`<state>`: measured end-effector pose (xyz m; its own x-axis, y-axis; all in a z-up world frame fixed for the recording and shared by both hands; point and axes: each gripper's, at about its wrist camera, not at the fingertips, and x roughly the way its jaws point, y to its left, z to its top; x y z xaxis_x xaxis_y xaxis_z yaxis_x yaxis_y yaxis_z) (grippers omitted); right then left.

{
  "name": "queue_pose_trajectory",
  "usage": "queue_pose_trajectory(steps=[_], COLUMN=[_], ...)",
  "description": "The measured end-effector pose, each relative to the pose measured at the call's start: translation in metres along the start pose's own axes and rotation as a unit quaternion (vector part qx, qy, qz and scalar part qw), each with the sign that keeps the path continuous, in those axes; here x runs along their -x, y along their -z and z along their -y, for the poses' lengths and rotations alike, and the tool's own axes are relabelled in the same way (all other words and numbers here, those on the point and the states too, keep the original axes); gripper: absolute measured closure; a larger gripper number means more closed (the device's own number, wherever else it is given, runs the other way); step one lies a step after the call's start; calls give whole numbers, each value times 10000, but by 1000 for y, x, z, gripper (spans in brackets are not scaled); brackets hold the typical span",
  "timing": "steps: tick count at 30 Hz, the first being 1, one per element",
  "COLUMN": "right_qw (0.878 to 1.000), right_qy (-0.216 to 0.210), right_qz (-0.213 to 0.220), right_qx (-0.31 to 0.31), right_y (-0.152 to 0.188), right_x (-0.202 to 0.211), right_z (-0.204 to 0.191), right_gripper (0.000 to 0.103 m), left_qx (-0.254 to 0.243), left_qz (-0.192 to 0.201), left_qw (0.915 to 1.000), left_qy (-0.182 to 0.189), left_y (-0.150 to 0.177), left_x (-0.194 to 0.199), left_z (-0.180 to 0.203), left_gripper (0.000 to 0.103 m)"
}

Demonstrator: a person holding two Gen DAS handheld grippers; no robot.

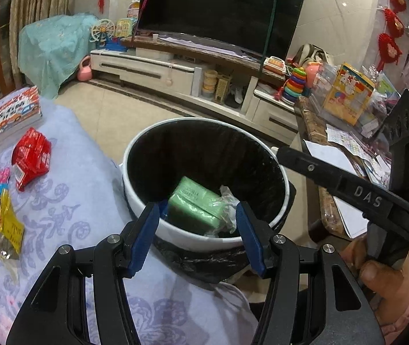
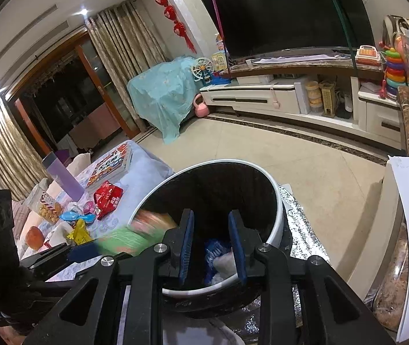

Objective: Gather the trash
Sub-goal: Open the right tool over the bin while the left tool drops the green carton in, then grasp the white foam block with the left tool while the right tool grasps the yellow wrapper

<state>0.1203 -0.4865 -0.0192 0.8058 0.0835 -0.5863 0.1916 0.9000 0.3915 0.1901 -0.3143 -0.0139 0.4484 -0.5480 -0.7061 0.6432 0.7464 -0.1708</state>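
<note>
One white bin (image 1: 204, 238) is present, containing one green pack (image 1: 195, 205). One red packet (image 1: 31, 156), one yellow wrapper (image 1: 5, 221) and one book stack (image 1: 11, 118) are counted.

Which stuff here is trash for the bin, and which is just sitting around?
For the job: trash bin, green packet dropping in, red wrapper, yellow wrapper.

Just lying about: book, TV, stacking rings, purple bottle.

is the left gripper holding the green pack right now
No, the left gripper is open and empty, and the green pack sits past its fingers inside the trash bin.
</note>
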Motion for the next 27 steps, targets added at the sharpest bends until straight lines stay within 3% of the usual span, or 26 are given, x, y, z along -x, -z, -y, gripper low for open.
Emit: queue_pose_trajectory(steps=[5, 9, 17, 22, 27], right_qw=[9999, 9999, 9996, 9991, 9979], right_qy=[-17, -69, -262, -403, -573], right_qz=[50, 88, 39, -26, -163], right_qx=[-88, -77, 12, 132, 267], right_y=[-1, 0, 11, 22, 32], right_x=[4, 8, 10, 8, 0], right_z=[2, -4, -29, -51, -74], right_gripper=[73, 57, 47, 31, 25], left_qx=[147, 275, 708, 1034, 1287], left_qz=[41, 77, 107, 136, 157], left_qw=[9999, 9995, 9967, 9929, 9887], left_qy=[-51, -126, -373, -566, -753], left_y=[10, 22, 53, 71, 86], left_x=[7, 17, 43, 61, 73], left_z=[-7, -14, -51, -80, -103], left_gripper=[43, 40, 37, 37, 37])
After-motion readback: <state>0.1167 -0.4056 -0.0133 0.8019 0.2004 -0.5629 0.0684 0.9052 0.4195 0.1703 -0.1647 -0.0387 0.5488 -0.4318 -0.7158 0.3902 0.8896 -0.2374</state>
